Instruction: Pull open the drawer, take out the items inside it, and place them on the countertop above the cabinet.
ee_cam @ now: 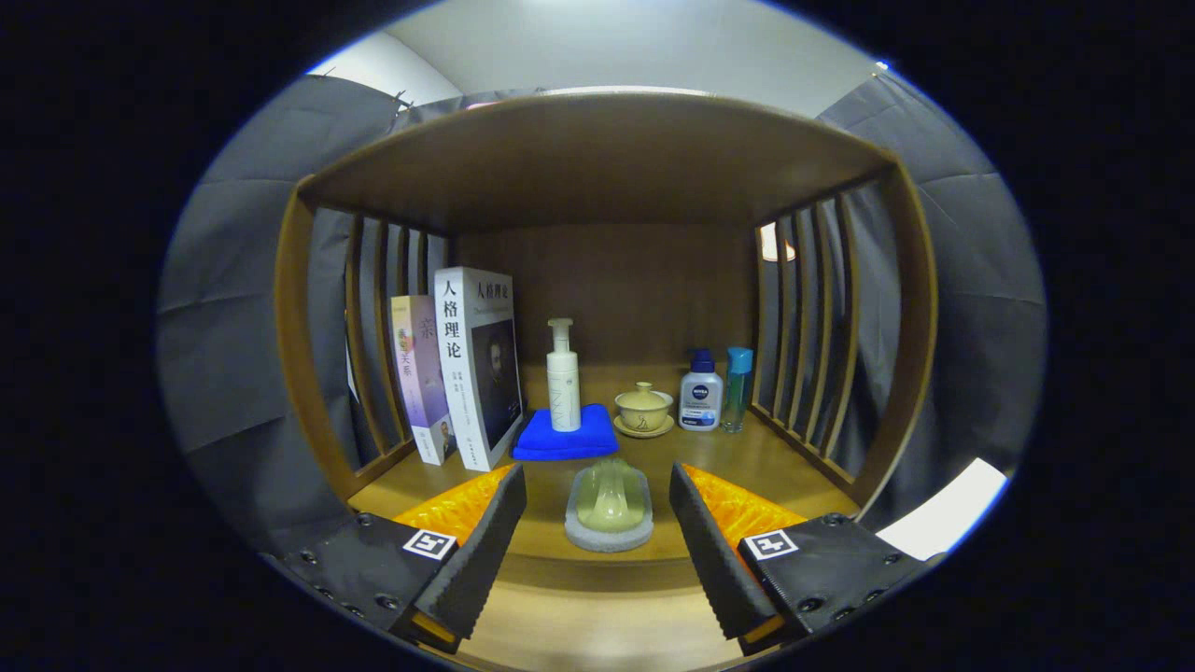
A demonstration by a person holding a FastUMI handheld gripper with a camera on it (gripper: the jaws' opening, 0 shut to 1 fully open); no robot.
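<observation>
Spread wide apart, the black-and-orange two-finger tool [597,523] holds nothing; its ribbed fingers [490,551] flank a pale green ridged object on a grey oval base [609,505], which lies between and just ahead of the fingertips on the tabletop [747,457]. What that object is I cannot quite tell; it may be a soap dish.

Around everything stands a brown wooden cabinet frame with slatted sides and a flat roof [597,159]. At the left slats lean two upright books: a tall white paperback [476,364] and, just beside it, a shorter lilac one [418,373]. Near the middle lies a folded blue cloth [566,434], with a white pump bottle [563,378] standing on it. Right of the cloth sits a small yellowish lidded tea bowl on a saucer [643,409], then a squat white bottle with a dark blue cap [701,392], touching or nearly touching a slim clear teal bottle [738,387].
</observation>
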